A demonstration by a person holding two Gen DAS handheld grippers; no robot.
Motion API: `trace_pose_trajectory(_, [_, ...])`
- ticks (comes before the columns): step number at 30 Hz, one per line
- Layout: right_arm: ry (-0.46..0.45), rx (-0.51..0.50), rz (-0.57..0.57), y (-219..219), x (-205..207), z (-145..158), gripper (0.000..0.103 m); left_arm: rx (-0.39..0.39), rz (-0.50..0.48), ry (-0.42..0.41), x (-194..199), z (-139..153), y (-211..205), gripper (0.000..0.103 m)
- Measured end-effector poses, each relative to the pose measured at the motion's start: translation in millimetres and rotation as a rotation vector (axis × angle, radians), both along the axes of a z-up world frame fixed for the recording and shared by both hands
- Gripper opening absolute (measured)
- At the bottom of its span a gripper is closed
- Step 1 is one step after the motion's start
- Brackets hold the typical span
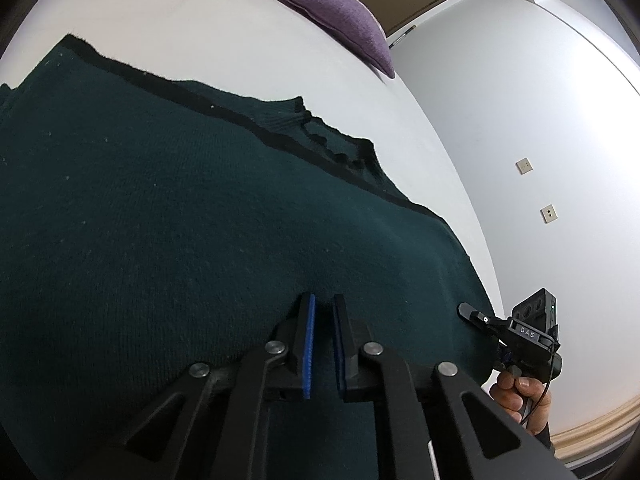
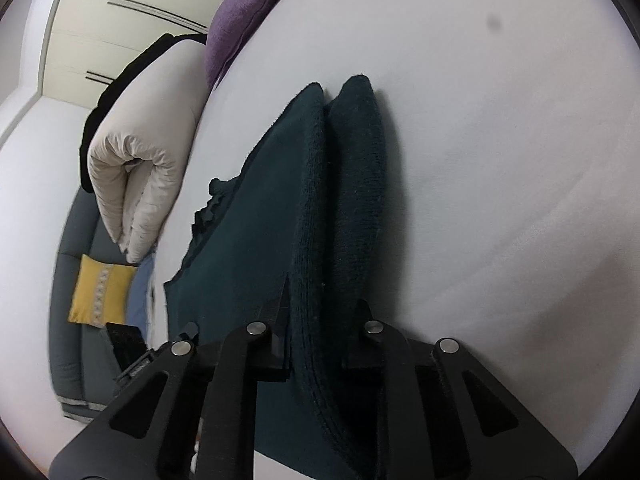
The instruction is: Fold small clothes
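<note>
Dark green knitted sweater [image 1: 168, 216] with black trim lies spread on the white bed sheet [image 1: 192, 32], filling the left and centre of the left wrist view. Left gripper [image 1: 323, 312]: blue-padded jaws nearly together, pinching the knit at lower centre. Right gripper [image 2: 324, 300]: clamped on a thick fold of the sweater's hem. Purple cushion [image 1: 344, 16] at upper centre.

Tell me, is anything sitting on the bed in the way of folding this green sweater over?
Nothing visible blocks it. The white bed beyond the green sweater is bare near it; the purple cushion and folded duvet lie farther off. The right tool already grips a fold of the knit.
</note>
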State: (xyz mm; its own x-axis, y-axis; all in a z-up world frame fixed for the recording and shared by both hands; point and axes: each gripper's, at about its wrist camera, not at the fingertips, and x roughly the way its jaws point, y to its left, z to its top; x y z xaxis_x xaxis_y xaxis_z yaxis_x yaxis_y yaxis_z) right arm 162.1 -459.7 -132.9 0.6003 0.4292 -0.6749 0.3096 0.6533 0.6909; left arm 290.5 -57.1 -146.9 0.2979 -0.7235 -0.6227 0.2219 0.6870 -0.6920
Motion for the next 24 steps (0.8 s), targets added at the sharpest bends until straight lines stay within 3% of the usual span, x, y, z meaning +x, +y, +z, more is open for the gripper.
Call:
trace_pose_trajectory(4, [0.013, -0.118, 0.007, 12.7, 4.8, 17.4, 0.013, -0.027, -0.005, 0.004, -1.0, 3.7, 0.9, 0.024])
trace_pose_trajectory(10, [-0.009, -0.471, 0.121, 84.4, 24.2, 79.0, 0.012, -0.101, -0.003, 0.021, 0.9, 8.5, 8.8, 0.043])
trace_pose_trajectory(13, [-0.089, -0.680, 0.280, 161.5, 37.3, 117.4, 0.012, -0.197, 0.048, 0.031, 3.8, 11.1, 29.1, 0.062])
trace_pose_trajectory(15, [-0.151, -0.783, 0.454, 225.0, 41.5, 128.6, 0.012, -0.286, 0.085, 0.055, 6.7, 8.5, 46.5, 0.073])
trace_pose_trajectory(17, [-0.144, -0.848, 0.634, 277.8, 48.0, 114.1, 0.012, -0.360, 0.119, 0.087, 9.7, 4.3, 62.8, 0.075])
trace_pose_trajectory(19, [-0.108, -0.892, 0.719, 303.1, 52.5, 95.0, 0.012, -0.394, 0.134, 0.103, 10.2, 2.3, 73.4, 0.076])
trace_pose_trajectory(24, [-0.107, -1.004, 0.793, 334.3, 44.1, 73.7, 0.012, -0.461, 0.158, 0.128, 7.5, -2.1, 86.0, 0.082])
